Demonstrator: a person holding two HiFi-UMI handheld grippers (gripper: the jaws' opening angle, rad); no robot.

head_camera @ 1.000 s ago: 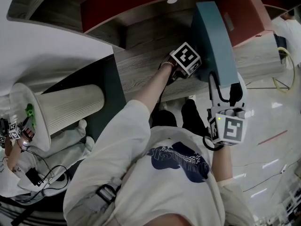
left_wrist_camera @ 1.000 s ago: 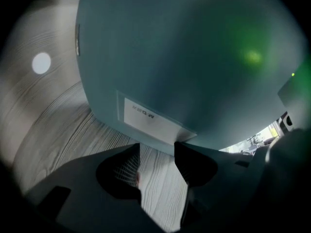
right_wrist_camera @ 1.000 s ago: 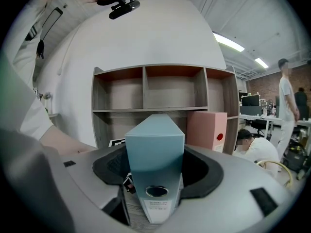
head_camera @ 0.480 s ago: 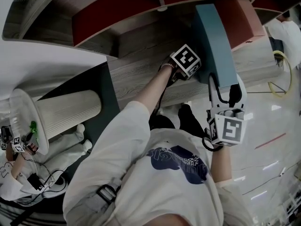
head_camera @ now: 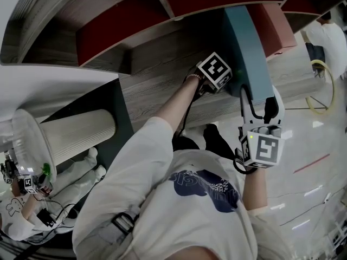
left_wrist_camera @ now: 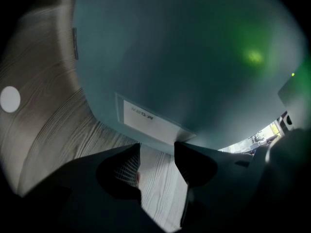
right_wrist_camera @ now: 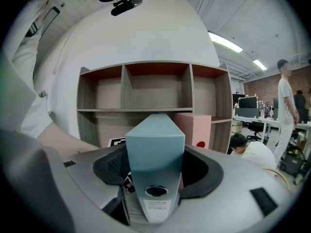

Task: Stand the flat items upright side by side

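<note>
The left gripper (left_wrist_camera: 158, 152) points down at the grey wood-grain shelf board (left_wrist_camera: 48, 130). Its fingers are released, with only bare board between them, just short of the lower edge of the tall teal cardboard lever-arch binder (head_camera: 246, 47). The binder stands upright over the board, spine toward the person; whether its base rests fully on the wood cannot be told. The right gripper (right_wrist_camera: 154, 166) is clenched on that spine above the finger hole and label. To the right, just beside the binder, stands a pale pink box file (right_wrist_camera: 197, 127).

The step in hand looks like seating the binder next to the pink file. It should go best if the right gripper holds the spine vertical and slides it sideways until the two faces meet. The left gripper can steady the broad teal face, and the right should let go only once the base sits flat.
</note>
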